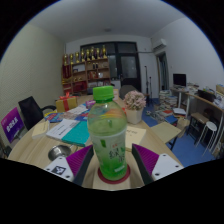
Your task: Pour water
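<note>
A purple sign (12, 124) stands at the left edge of the cluttered table (35, 148), near a black chair (33, 108) and a blue folder (70, 131). Between the gripper (112, 168) fingers — pads (79, 160) pressed to both its sides — a clear green-capped water bottle (108, 135) is held upright. Beyond it sits a pink flower pot (134, 104); desks with a monitor (180, 79) stand further right.

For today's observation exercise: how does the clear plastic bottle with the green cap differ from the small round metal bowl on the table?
The clear plastic bottle with the green cap stands tall and upright between the claw fingers; the small round metal bowl sits low, off to one side. The bottle is see-through and capped; the bowl is opaque, shiny and open-topped. Both are containers.
</note>
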The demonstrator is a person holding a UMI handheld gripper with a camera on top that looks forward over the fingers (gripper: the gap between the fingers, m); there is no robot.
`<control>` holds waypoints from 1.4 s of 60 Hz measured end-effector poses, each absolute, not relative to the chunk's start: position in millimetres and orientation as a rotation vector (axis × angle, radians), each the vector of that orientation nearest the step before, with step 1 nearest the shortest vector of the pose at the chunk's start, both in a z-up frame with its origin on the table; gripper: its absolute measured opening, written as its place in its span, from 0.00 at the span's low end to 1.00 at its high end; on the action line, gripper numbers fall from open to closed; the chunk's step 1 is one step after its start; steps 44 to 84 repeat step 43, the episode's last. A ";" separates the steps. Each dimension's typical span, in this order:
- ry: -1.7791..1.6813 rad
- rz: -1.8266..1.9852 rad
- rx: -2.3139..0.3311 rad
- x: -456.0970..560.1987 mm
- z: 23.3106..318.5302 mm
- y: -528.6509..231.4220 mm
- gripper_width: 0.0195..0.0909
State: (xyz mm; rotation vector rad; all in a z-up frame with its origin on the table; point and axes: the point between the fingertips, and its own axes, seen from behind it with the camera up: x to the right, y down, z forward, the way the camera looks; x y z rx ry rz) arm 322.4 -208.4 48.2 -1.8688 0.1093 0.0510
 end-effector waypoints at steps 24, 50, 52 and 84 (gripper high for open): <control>0.195 0.085 -1.934 259.5 111.3 -406.6 0.89; 0.338 0.085 -1.917 149.3 209.6 -579.2 0.89; 0.338 0.085 -1.917 149.3 209.6 -579.2 0.89; 0.338 0.085 -1.917 149.3 209.6 -579.2 0.89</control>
